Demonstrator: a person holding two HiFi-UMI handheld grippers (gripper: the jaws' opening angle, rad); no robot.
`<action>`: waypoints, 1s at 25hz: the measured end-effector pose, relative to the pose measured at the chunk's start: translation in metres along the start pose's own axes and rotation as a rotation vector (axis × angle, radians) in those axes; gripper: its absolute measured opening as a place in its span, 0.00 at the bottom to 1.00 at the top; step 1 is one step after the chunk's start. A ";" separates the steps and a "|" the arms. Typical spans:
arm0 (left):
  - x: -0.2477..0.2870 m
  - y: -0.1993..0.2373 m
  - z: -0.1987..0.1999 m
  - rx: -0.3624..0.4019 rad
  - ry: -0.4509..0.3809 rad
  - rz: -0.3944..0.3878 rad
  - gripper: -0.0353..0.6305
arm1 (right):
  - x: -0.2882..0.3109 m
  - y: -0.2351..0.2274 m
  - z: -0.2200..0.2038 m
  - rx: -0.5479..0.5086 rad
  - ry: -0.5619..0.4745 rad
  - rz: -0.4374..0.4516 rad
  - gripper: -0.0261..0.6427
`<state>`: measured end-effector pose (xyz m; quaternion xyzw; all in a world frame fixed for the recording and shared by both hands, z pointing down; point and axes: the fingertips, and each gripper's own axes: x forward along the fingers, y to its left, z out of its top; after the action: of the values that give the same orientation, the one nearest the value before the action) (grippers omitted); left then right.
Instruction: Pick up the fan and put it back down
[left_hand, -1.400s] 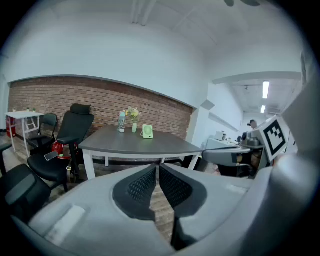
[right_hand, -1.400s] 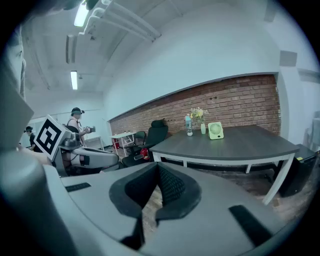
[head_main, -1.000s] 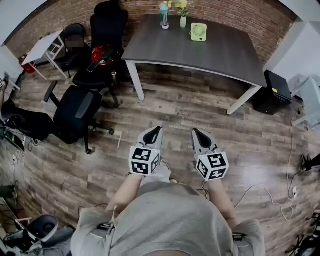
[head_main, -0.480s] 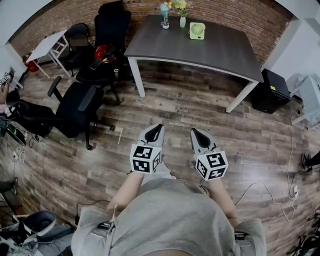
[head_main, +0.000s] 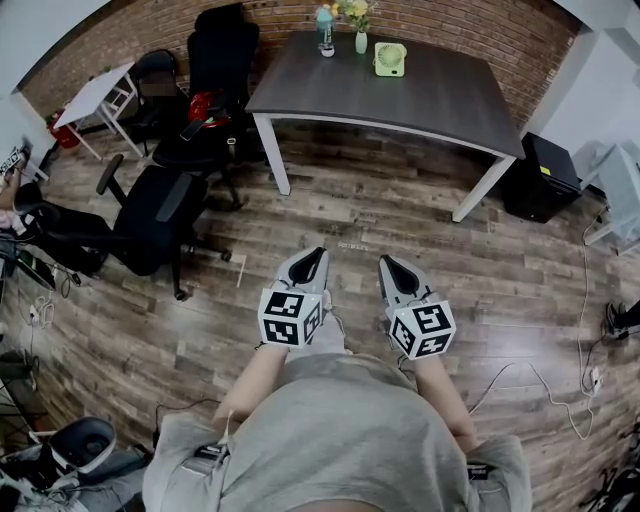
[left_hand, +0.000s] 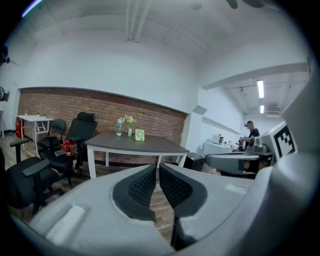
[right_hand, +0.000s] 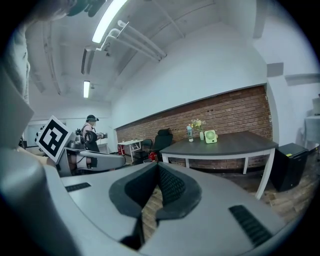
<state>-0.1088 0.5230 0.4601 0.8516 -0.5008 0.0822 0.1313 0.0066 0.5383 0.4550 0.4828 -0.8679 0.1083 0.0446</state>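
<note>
Only the head view shows the brown wood-plank floor (head_main: 350, 220) under both tools. The gripper views alone take in the white ceiling and its tube lights (right_hand: 107, 17).

The left tool (head_main: 318, 254) and the right tool (head_main: 384, 263) are smooth grey shells with black ribbed pads. On each one the jaws are closed together with nothing between them. They are held side by side over the floor and point toward the dark grey rectangular worktop on white legs (head_main: 420, 100).

The small pale-green square fan with a round grille (head_main: 390, 59) stands upright near the worktop's far edge. It is just right of a slim vase of flowers (head_main: 360, 40) and a teal bottle (head_main: 326, 28). The fan is well apart from both tools, ahead of them across the floor.
</note>
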 end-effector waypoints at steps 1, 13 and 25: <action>0.000 0.000 -0.001 0.002 0.003 0.000 0.10 | 0.000 -0.001 -0.001 0.003 0.000 -0.003 0.04; 0.032 0.006 0.006 -0.005 0.014 -0.040 0.12 | 0.026 -0.020 -0.004 0.009 0.035 -0.003 0.16; 0.096 0.037 0.022 -0.005 0.035 -0.070 0.26 | 0.089 -0.065 0.005 0.023 0.065 -0.014 0.28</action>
<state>-0.0940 0.4193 0.4705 0.8667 -0.4686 0.0914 0.1448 0.0148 0.4305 0.4754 0.4856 -0.8612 0.1338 0.0680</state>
